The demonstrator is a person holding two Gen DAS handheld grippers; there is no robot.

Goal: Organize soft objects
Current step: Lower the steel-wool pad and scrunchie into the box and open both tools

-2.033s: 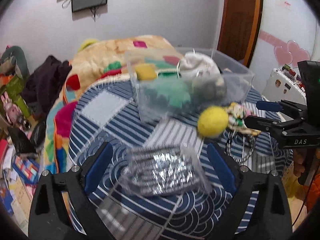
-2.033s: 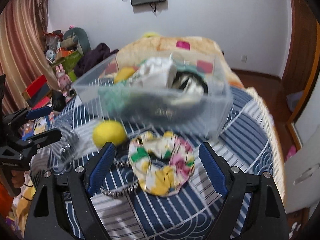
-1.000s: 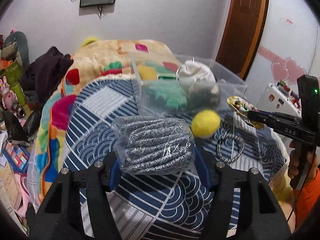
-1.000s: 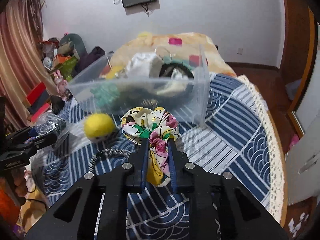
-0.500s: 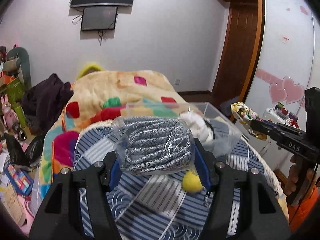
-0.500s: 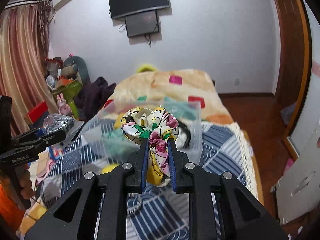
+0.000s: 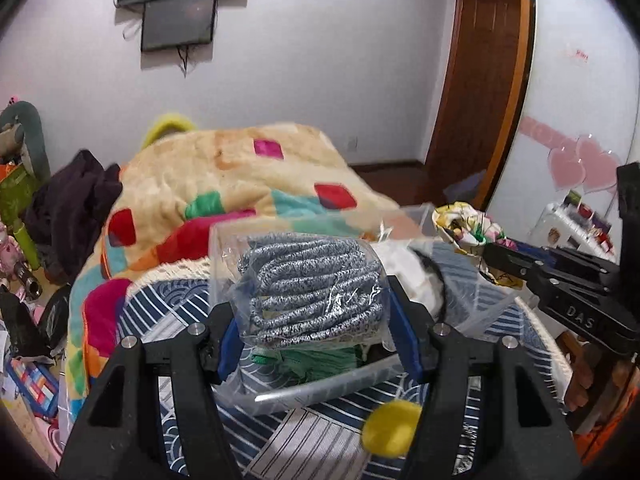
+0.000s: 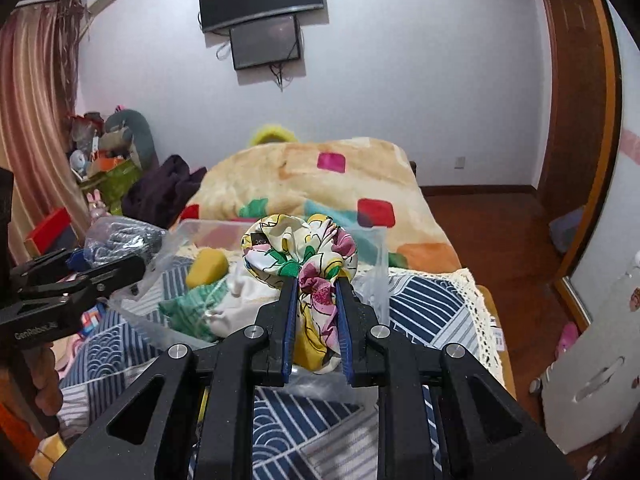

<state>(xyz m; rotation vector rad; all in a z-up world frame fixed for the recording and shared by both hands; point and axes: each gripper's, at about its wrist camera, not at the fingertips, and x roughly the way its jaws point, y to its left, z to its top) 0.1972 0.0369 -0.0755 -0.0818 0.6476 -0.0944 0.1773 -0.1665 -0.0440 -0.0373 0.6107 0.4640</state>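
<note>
My left gripper (image 7: 316, 300) is shut on a clear bag of grey-speckled cord (image 7: 312, 288) and holds it above the clear plastic bin (image 7: 320, 384). My right gripper (image 8: 316, 284) is shut on a floral scrunchie (image 8: 304, 248) and holds it over the bin (image 8: 372, 264). The bin holds a green cloth (image 8: 192, 308), a white cloth (image 8: 240, 300) and a yellow sponge (image 8: 208, 266). A yellow ball (image 7: 392, 424) lies on the blue patterned tablecloth (image 7: 312, 436) in front of the bin. The right gripper with the scrunchie (image 7: 464, 224) also shows in the left wrist view.
A bed with a colourful blanket (image 7: 224, 184) stands behind the table. Clutter and toys (image 8: 104, 152) pile at the left. A wooden door (image 7: 476, 72) and a white cabinet (image 8: 592, 368) are at the right. The table's lace edge (image 8: 476, 300) runs along the right.
Both grippers have moved forward over the bin with their loads. The bin now lies right under the bag and the scrunchie; the yellow ball has dropped lower in the left wrist view.
</note>
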